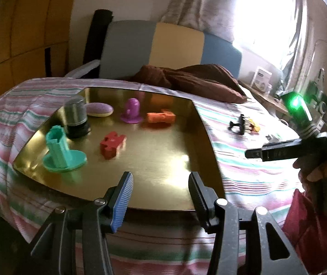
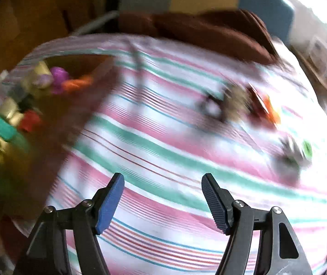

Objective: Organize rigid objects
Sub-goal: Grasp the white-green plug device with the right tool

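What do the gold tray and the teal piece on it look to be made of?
Tray: probably brushed metal or metallic-faced board; gold, glossy, mirroring the objects and window glare. Teal piece: likely matte moulded or printed plastic; uniform colour, hard edges, no shine.

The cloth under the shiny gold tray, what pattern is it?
Pink, green and white stripes on the cloth, clearest in the left wrist view.

Left wrist view low over gold tray (image 1: 200, 123); right looks steeply down, blurred; both share striped cloth (image 2: 163, 142).
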